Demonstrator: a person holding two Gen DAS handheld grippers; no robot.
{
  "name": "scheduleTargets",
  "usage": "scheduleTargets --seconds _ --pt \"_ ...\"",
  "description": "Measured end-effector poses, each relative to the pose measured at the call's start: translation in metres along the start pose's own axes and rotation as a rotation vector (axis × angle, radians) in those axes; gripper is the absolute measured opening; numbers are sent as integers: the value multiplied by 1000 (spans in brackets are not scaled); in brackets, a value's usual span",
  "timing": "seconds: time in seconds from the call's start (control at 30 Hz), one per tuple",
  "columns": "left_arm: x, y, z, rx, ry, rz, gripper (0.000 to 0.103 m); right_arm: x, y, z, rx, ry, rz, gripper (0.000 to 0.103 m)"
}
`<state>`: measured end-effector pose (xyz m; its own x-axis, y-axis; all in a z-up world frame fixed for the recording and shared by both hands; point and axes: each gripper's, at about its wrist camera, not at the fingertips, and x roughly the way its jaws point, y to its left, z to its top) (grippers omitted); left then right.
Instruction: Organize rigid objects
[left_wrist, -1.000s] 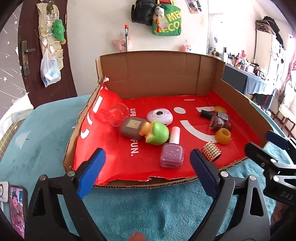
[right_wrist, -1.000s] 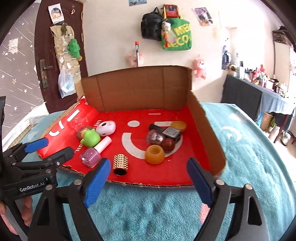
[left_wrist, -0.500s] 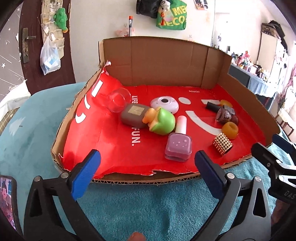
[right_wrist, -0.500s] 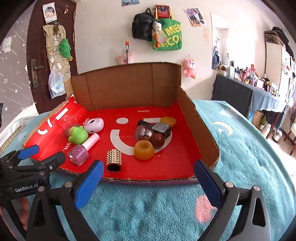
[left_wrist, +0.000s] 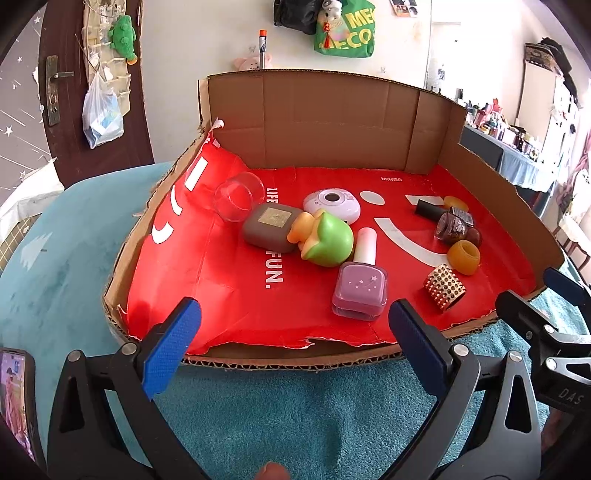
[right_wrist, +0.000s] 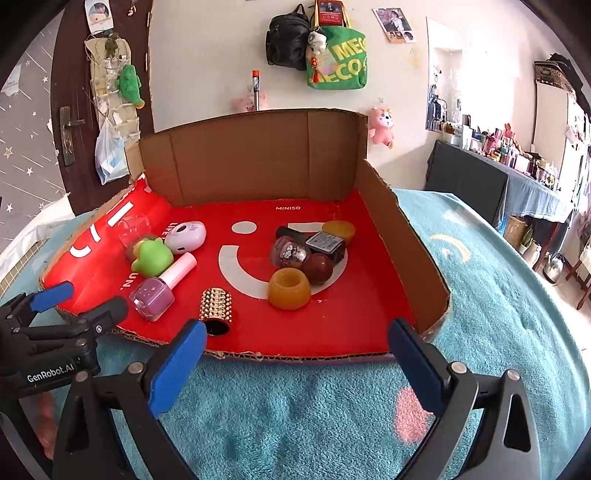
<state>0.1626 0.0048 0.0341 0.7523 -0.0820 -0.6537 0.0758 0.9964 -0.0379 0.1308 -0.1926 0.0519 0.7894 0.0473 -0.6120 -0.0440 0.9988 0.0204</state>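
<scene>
A cardboard tray (left_wrist: 325, 110) (right_wrist: 402, 243) with a red liner holds small items. On the left lie a clear cup (left_wrist: 236, 197), a brown case (left_wrist: 271, 229), a green toy (left_wrist: 327, 240) (right_wrist: 151, 256), a white round device (left_wrist: 332, 203) (right_wrist: 186, 232) and a purple nail polish bottle (left_wrist: 360, 286) (right_wrist: 155, 295). A gold studded cylinder (left_wrist: 445, 286) (right_wrist: 217, 308) and an orange ring (left_wrist: 463, 256) (right_wrist: 289, 288) lie near a dark cluster of bottles (right_wrist: 308, 251). My left gripper (left_wrist: 291, 343) is open at the tray's front edge. My right gripper (right_wrist: 295, 356) is open there too.
The tray rests on a teal fuzzy blanket (right_wrist: 498, 280). A phone (left_wrist: 14, 398) lies at the left. A door (right_wrist: 33, 110), hanging bags (right_wrist: 336, 55) and a cluttered shelf (right_wrist: 517, 155) stand behind.
Both grippers have moved forward to the tray's front edge, and the left one now looks down more steeply. Both stay open and nothing in the tray has moved.
</scene>
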Motion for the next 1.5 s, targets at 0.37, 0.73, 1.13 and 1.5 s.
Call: scheduleTargets --seconds 0.37,0.73,1.13,1.5 --pt "3 -2 1 4 12 13 103 1 3 0 -12 9 -7 103" --pt "5 -2 1 7 20 21 103 4 4 0 -14 17 -7 103" --pt "9 -6 1 22 41 48 103 9 9 0 -38 42 -37 103" --pt "4 -2 4 -1 60 24 103 6 4 2 -36 72 -4 103"
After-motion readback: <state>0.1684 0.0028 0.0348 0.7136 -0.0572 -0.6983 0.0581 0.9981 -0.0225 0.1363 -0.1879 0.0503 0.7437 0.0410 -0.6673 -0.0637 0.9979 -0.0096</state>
